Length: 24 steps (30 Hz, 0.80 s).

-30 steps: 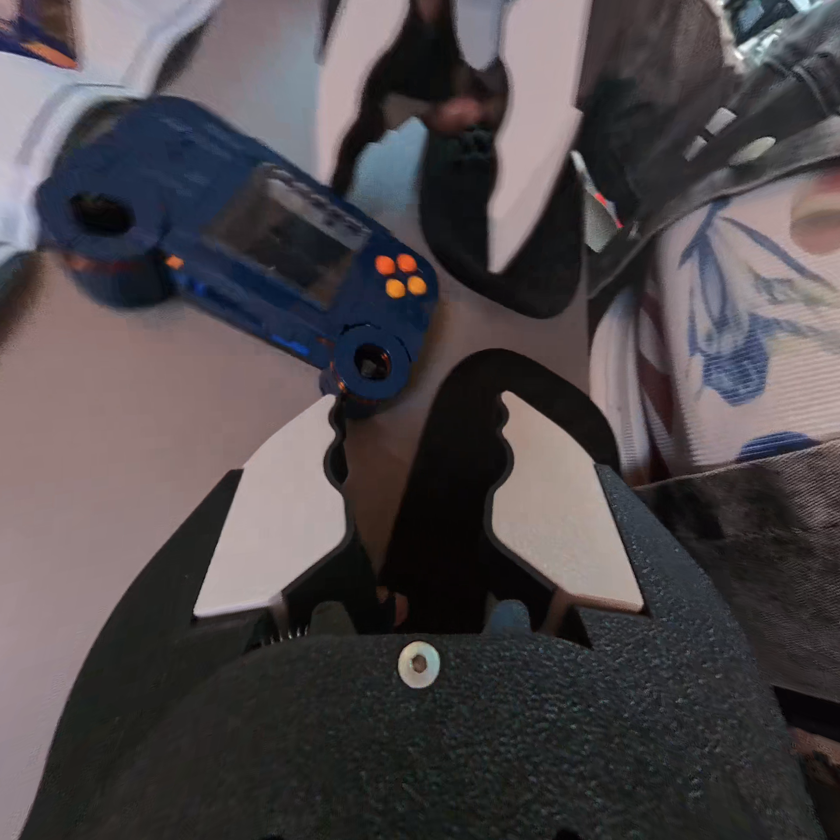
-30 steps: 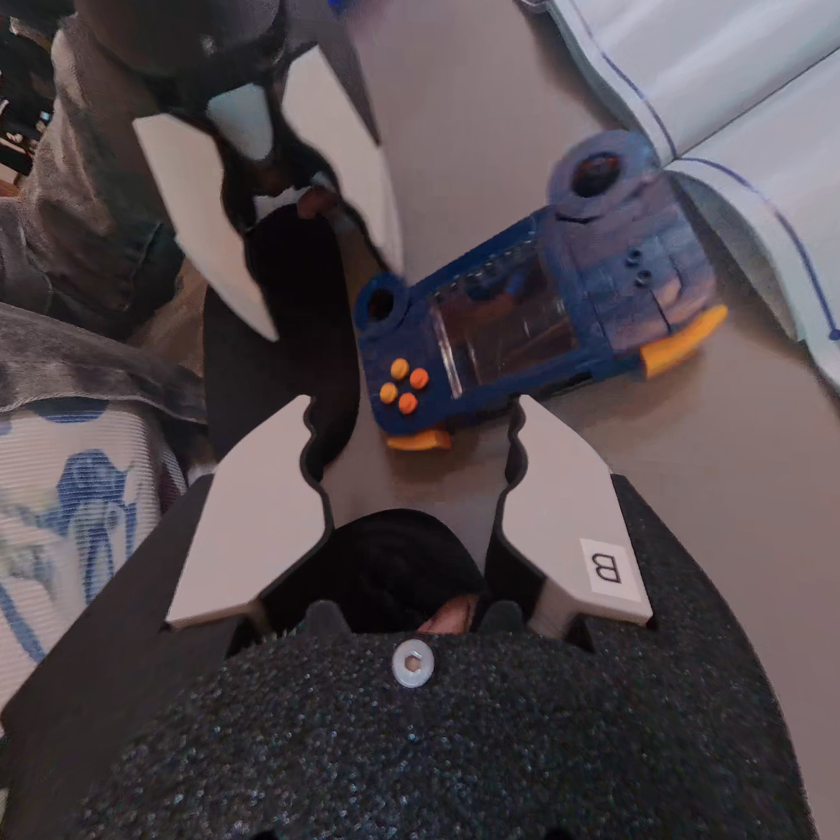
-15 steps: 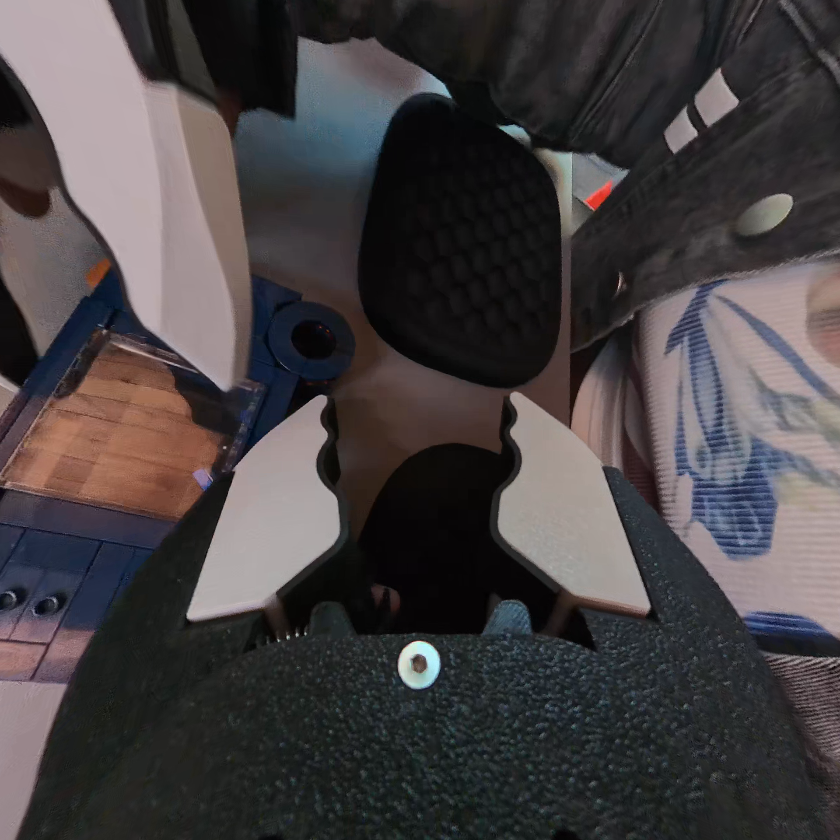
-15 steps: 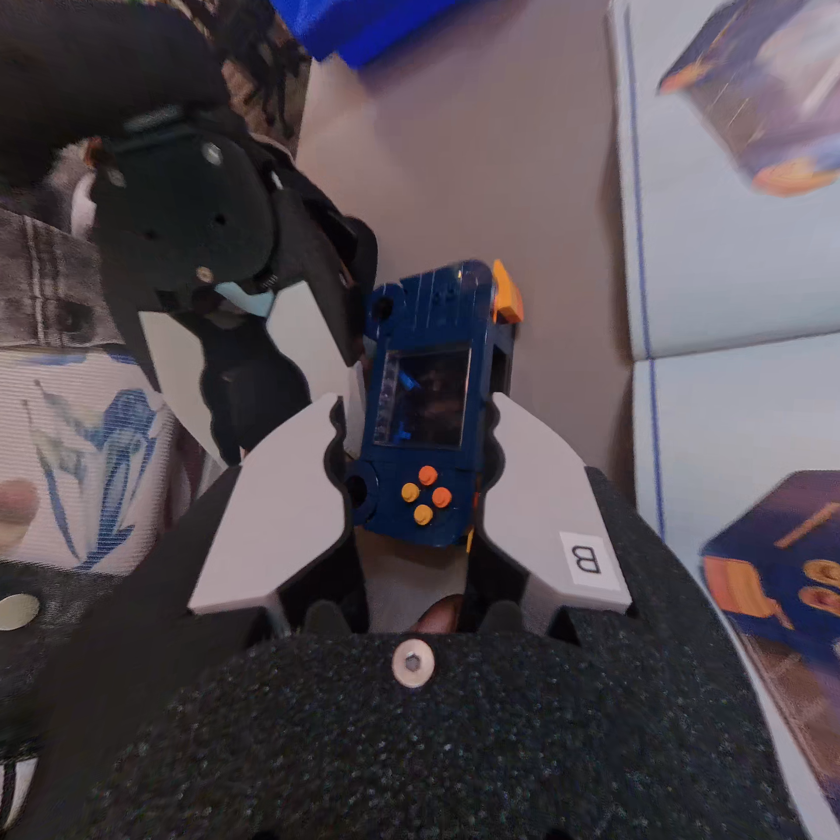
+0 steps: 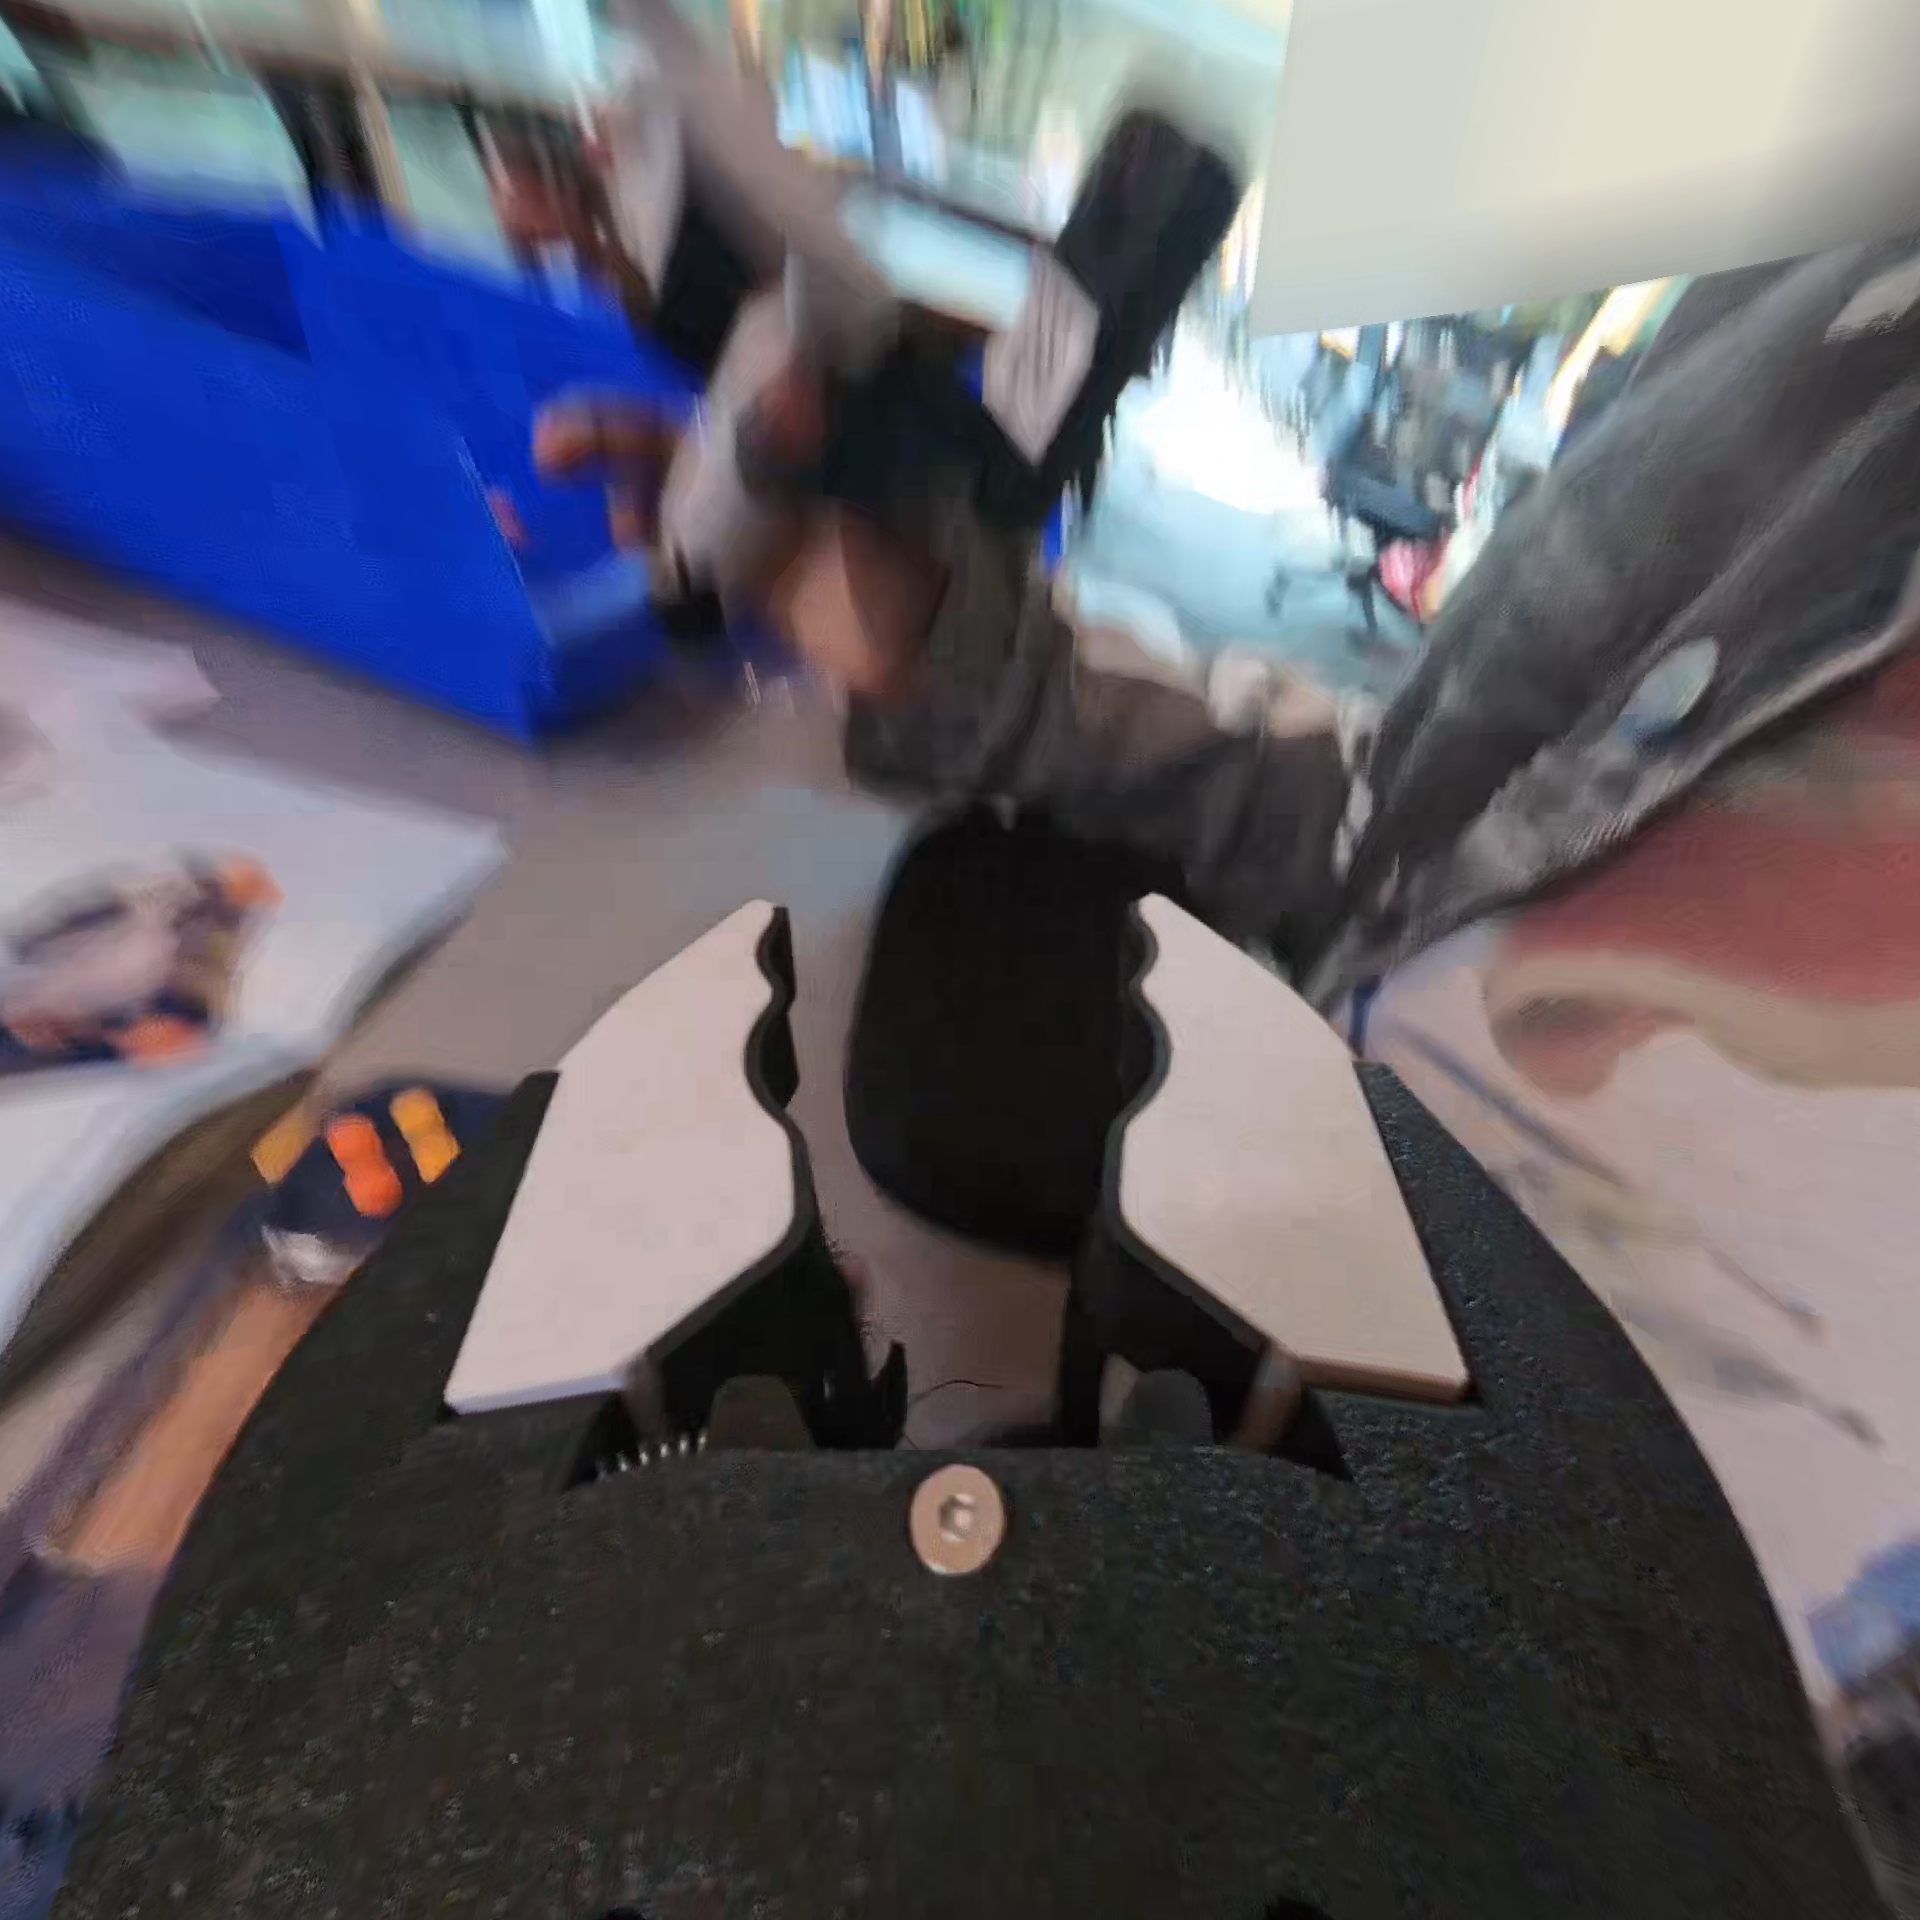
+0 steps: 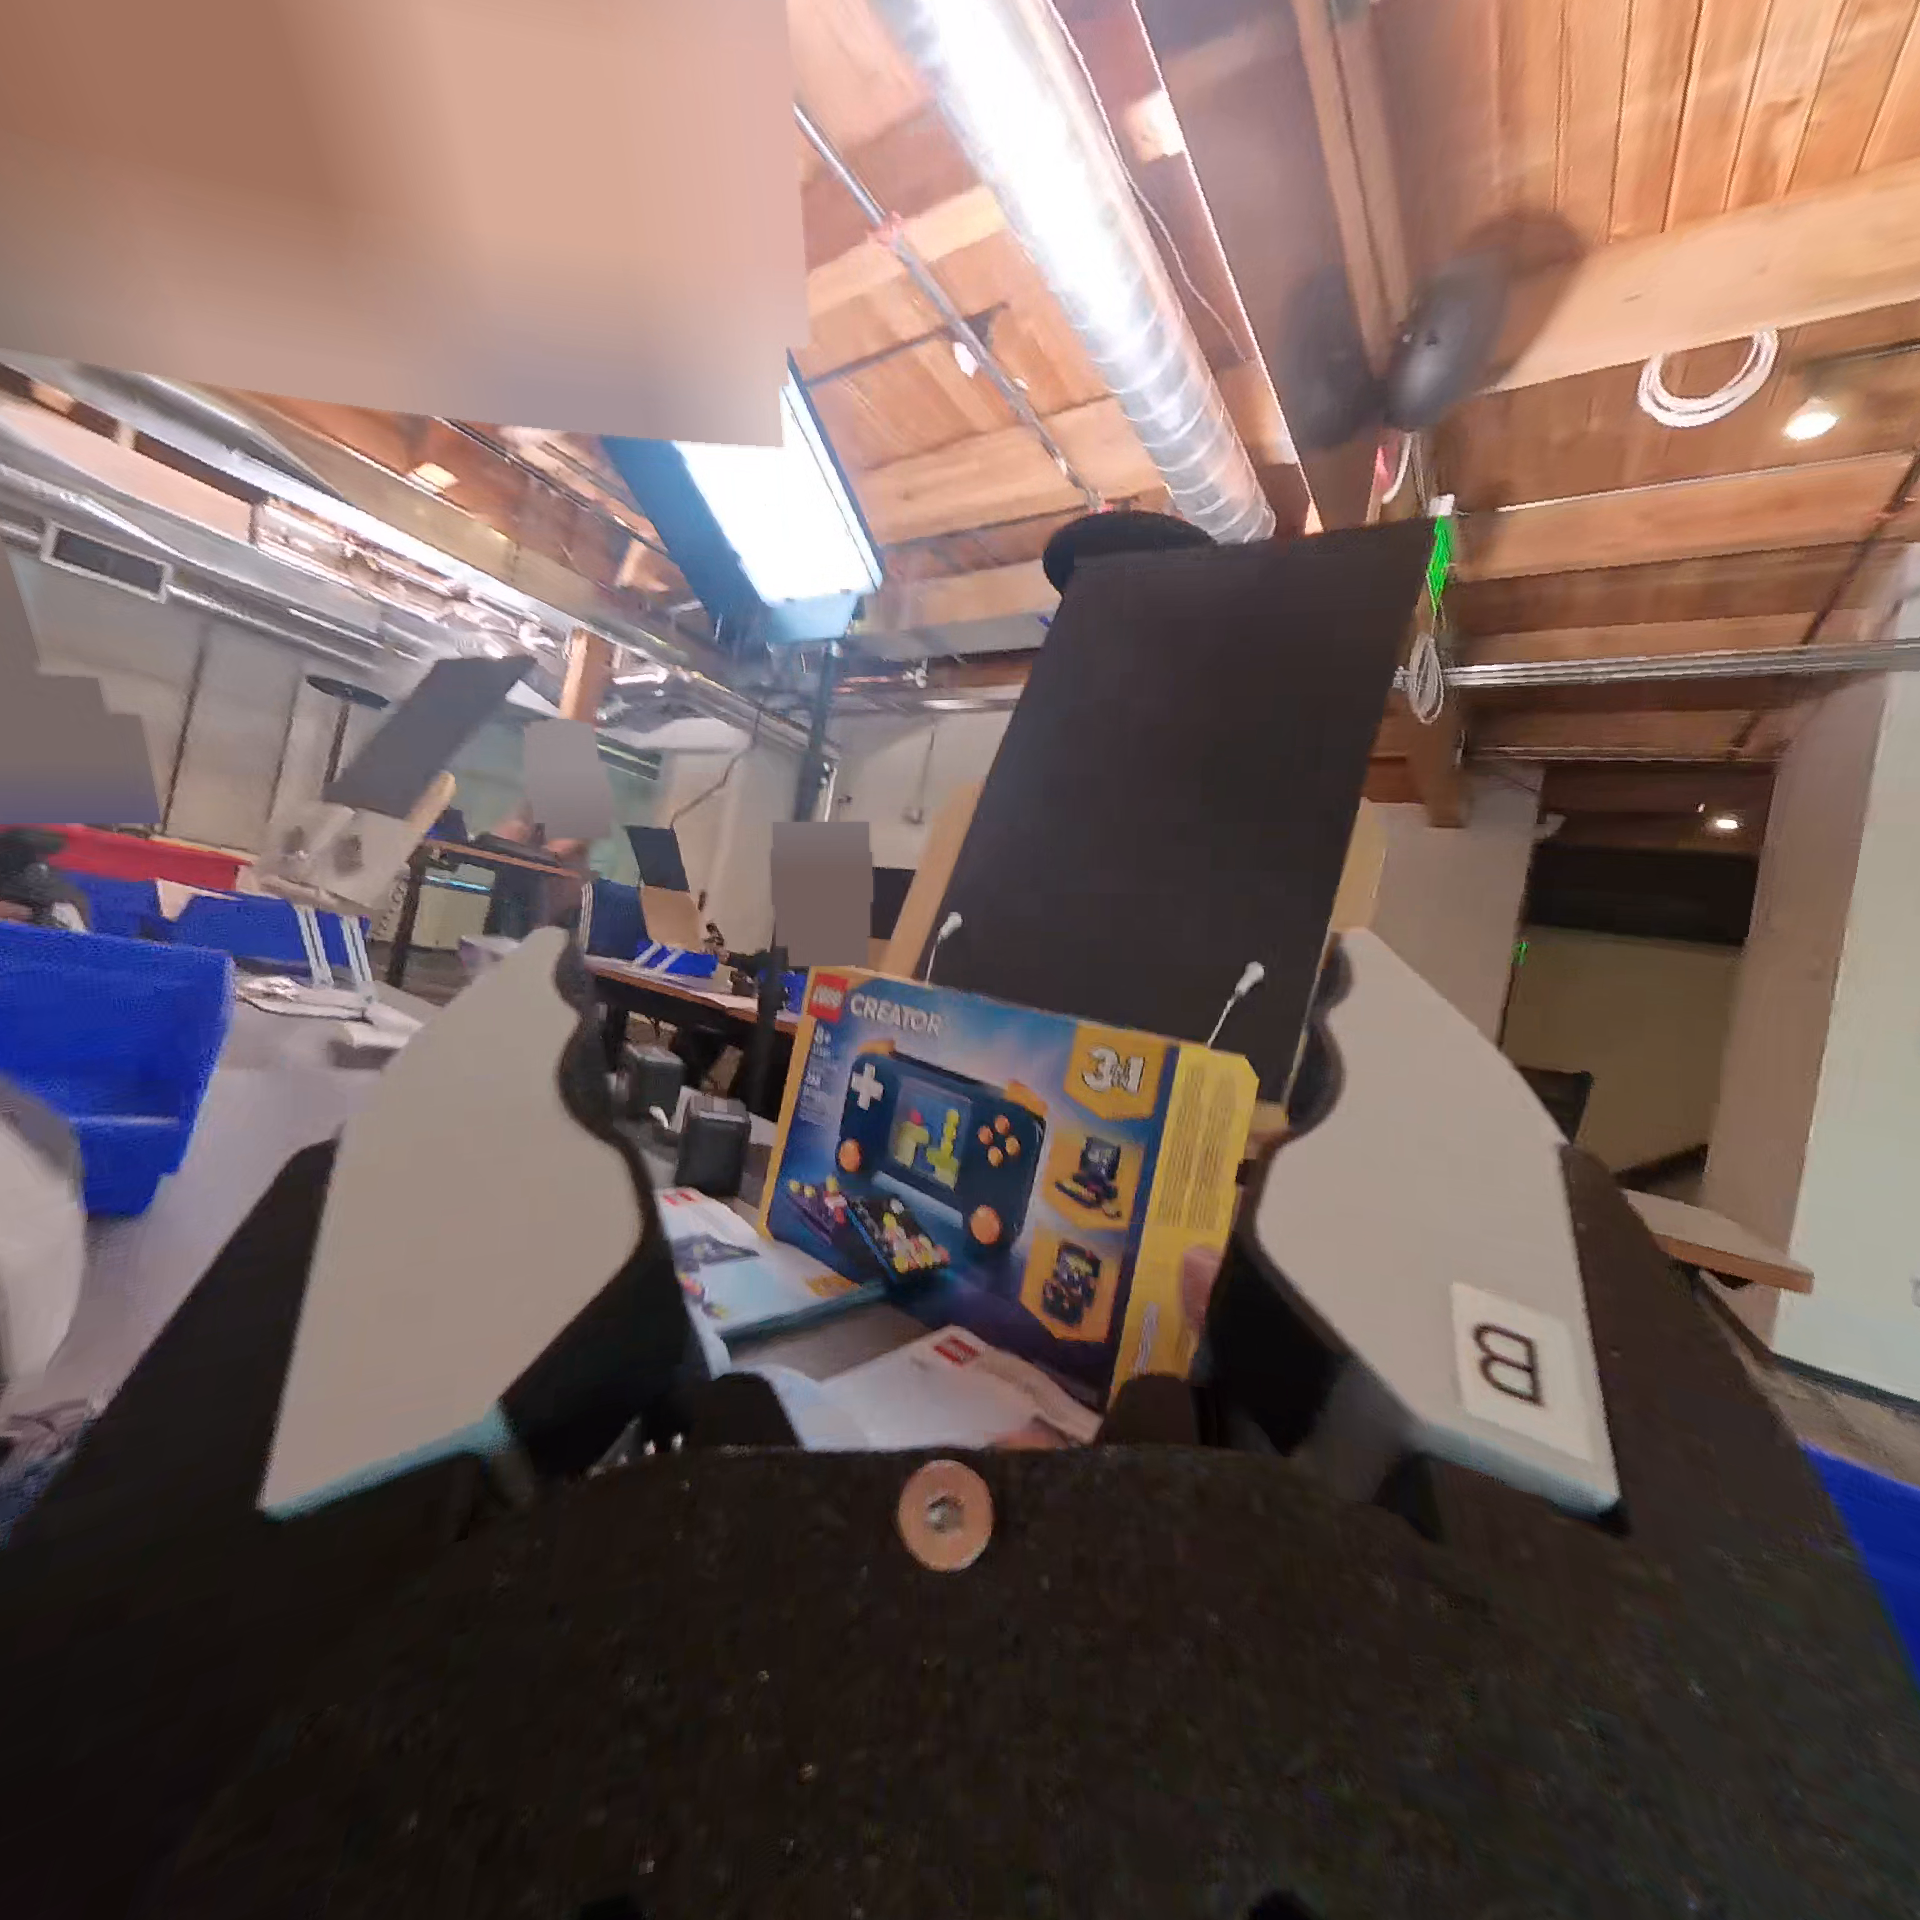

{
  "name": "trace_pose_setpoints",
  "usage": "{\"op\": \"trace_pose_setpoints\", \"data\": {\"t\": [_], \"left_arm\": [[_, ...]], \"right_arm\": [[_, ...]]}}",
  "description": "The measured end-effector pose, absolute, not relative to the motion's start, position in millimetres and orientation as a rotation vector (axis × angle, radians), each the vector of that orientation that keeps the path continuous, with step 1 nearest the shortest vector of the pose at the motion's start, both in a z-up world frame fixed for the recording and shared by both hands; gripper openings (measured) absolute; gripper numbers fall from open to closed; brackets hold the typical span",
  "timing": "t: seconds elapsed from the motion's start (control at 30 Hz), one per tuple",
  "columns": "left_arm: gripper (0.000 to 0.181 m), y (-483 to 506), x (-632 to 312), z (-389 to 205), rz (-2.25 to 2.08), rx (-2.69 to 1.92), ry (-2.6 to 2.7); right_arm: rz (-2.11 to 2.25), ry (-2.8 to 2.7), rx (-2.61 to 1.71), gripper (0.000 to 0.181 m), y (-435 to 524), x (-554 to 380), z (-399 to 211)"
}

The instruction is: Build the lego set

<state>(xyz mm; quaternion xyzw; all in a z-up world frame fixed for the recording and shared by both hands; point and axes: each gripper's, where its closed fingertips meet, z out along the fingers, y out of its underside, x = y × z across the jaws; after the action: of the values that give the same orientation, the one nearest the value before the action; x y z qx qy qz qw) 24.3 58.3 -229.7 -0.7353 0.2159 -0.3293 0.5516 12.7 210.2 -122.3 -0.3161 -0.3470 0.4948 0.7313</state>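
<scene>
Left gripper (image 5: 956,935): I see its two pale fingers spread apart with nothing between them; a black pad (image 5: 987,1039) on the table shows through the gap.
Right gripper (image 6: 951,987): jaws wide apart and empty, pointing level across the table towards the set's box.
Lego build (image 5: 353,1153): in my left wrist view a dark blue piece with orange round buttons lies on the grey table (image 5: 644,862) just left of the left gripper's body. The view is badly smeared, so I take it for the handheld console model but cannot make out more of it.
Box (image 6: 997,1164): the blue and yellow carton stands upright on the table straight ahead of the right gripper, framed between its fingers.
Instruction booklets (image 6: 727,1278): open pages lie flat in front of the box; a white sheet (image 6: 935,1392) lies nearer me.
Blue bins (image 6: 104,1060): on the table at the left in the right wrist view; a large blue shape (image 5: 260,468) also fills the upper left of the left wrist view.
Black panel (image 6: 1174,790): leans up behind the box.
Person: a dark jacket sleeve (image 5: 1662,644) shows at the right of the left wrist view.
</scene>
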Motion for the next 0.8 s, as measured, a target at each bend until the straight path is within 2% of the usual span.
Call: {"op": "trace_pose_setpoints", "data": {"t": [0.03,0.07,0.13,0.23,0.33,0.4,0.47,0.5,0.53,0.6,0.67,0.7,0.73,0.77,0.8], "left_arm": [[0.066,64,23,-209,-0.736,-1.606,0.474],[0.079,68,19,-190,-0.690,-1.474,0.446],[0.144,71,4,-152,-0.521,-1.187,0.379],[0.147,57,-33,-115,-0.200,-0.936,0.313],[0.146,45,-66,-104,0.066,-0.851,0.265],[0.146,40,-92,-111,0.248,-0.841,0.208],[0.141,33,-113,-114,0.290,-0.835,0.119],[0.136,28,-119,-111,0.278,-0.813,0.081],[0.131,24,-124,-110,0.268,-0.794,0.053],[0.117,27,-130,-115,0.247,-0.808,0.019],[0.079,36,-134,-127,0.249,-0.889,0.027],[0.054,39,-136,-134,0.259,-0.930,0.032],[0.016,44,-139,-142,0.283,-0.999,0.029],[0.000,50,-143,-152,0.311,-1.083,0.028],[0.000,55,-145,-158,0.322,-1.131,0.032]], "right_arm": [[1.090,-0.775,-0.714,0.135,211,9,-129],[1.096,-0.780,-0.734,0.142,213,7,-131],[1.079,-0.758,-0.715,0.147,216,12,-125],[1.052,-0.662,-0.673,0.147,221,30,-115],[1.066,-0.536,-0.671,0.145,230,46,-108],[1.074,-0.469,-0.665,0.133,234,55,-107],[1.049,-0.447,-0.681,0.114,237,58,-111],[1.022,-0.467,-0.701,0.097,239,56,-115],[0.982,-0.508,-0.736,0.074,241,51,-121],[0.911,-0.652,-0.819,0.000,242,38,-140],[0.958,-0.718,-0.855,0.000,239,30,-149],[0.992,-0.719,-0.862,0.000,238,28,-150],[1.012,-0.714,-0.880,0.000,240,27,-152],[1.015,-0.699,-0.903,0.000,244,27,-155],[1.006,-0.668,-0.918,0.000,250,31,-155]]}}
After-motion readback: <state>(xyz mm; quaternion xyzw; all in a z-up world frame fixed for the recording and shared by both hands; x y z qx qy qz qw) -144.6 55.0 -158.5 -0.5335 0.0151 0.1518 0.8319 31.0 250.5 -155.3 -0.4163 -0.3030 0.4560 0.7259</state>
